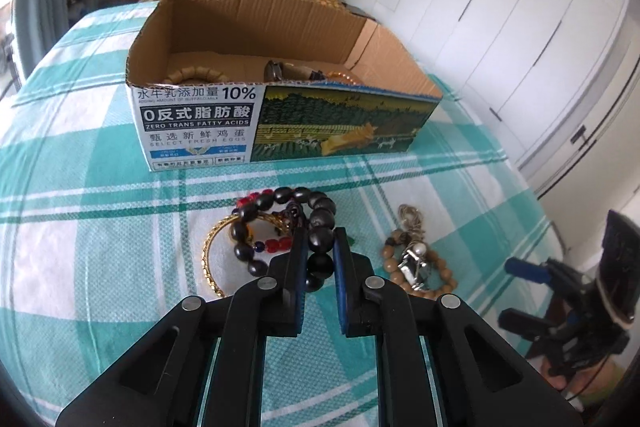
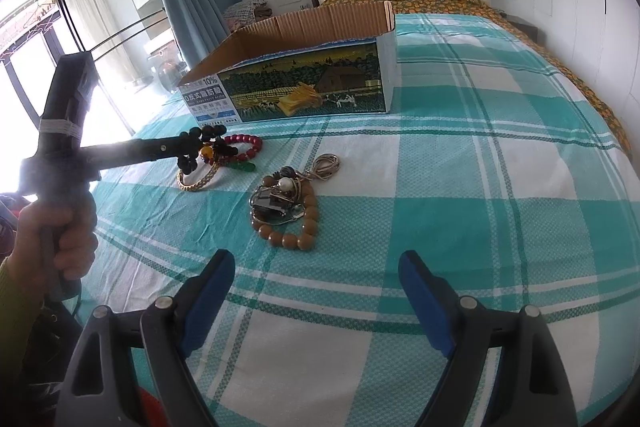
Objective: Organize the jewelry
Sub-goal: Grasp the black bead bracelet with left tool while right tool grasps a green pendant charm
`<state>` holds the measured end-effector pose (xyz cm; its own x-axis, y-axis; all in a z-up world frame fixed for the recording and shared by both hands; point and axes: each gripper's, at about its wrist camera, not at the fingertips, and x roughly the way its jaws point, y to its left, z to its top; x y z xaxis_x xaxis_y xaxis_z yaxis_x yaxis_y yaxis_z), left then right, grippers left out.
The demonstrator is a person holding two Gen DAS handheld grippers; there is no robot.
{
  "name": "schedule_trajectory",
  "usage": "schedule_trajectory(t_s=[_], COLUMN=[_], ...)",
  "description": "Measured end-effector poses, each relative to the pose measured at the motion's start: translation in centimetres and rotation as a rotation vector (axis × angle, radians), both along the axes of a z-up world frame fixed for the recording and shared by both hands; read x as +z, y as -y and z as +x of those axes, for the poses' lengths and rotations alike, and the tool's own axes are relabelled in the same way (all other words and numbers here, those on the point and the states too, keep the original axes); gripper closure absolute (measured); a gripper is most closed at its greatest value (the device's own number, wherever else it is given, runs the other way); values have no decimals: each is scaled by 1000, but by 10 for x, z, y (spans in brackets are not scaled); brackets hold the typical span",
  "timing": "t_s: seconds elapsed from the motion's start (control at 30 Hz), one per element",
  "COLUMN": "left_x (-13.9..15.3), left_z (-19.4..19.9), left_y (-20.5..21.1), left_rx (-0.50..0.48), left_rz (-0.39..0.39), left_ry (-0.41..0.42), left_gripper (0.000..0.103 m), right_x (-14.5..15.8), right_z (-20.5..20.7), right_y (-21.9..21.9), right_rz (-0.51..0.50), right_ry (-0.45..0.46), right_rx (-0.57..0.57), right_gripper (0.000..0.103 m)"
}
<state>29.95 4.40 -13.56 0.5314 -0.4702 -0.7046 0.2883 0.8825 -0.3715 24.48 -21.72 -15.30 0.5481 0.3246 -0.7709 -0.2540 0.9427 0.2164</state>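
Left gripper (image 1: 320, 235) is clamped on the black bead bracelet (image 1: 316, 223), fingers pinching one or two big dark beads on the near right side of the loop; in the right wrist view the same gripper (image 2: 191, 147) reaches in from the left, tips buried in that pile, and whether the beads are off the sheet I cannot tell. The bracelet sits in a tangle with a red bead strand (image 1: 276, 245) and a gold bangle (image 1: 210, 259), all on the teal plaid sheet (image 1: 100, 187) just in front of the box (image 1: 280, 119). Box is open cardboard, printed farm scene on the near wall, and already holds a tan bead bracelet (image 1: 196, 74) on the left plus a dark watch-like piece (image 1: 276, 70) and an amber bead string (image 1: 344, 77) toward the right. Second pile lies apart to the right of the first: brown bead bracelet (image 2: 294, 227) around a metal watch (image 2: 272, 205) with a pearl (image 2: 285, 183) on top and a thin coiled chain (image 2: 326, 163) at the far end. Right gripper (image 2: 316, 267) is spread wide with nothing between its blue pads (image 2: 216, 279), hanging over the sheet near the brown beads, not touching them. Person's left hand (image 2: 60, 231) grips the left tool handle at the bed edge.
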Motion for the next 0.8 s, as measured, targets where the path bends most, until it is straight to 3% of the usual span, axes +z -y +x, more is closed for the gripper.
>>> schedule_trajectory(t_s=[0.23,0.4,0.5,0.73,0.8], left_x=[28,33,27,7,5], left_z=[-6,-22,-29,-40,-41], left_y=[-34,-50,-56,-68,-68], left_rx=[91,167,208,257,259], left_rz=[-213,-205,-181,-181,-174], left_ry=[11,26,17,-38,-42], left_gripper=[92,92,92,92,92], right_x=[6,14,10,-28,-38], right_z=[12,48,75,139,147], right_y=[-15,-59,-93,-130,-127], right_rz=[-8,44,52,114,156], right_ry=[14,11,-10,-184,-232], right_rx=[41,160,230,269,262], right_gripper=[20,43,49,64,90])
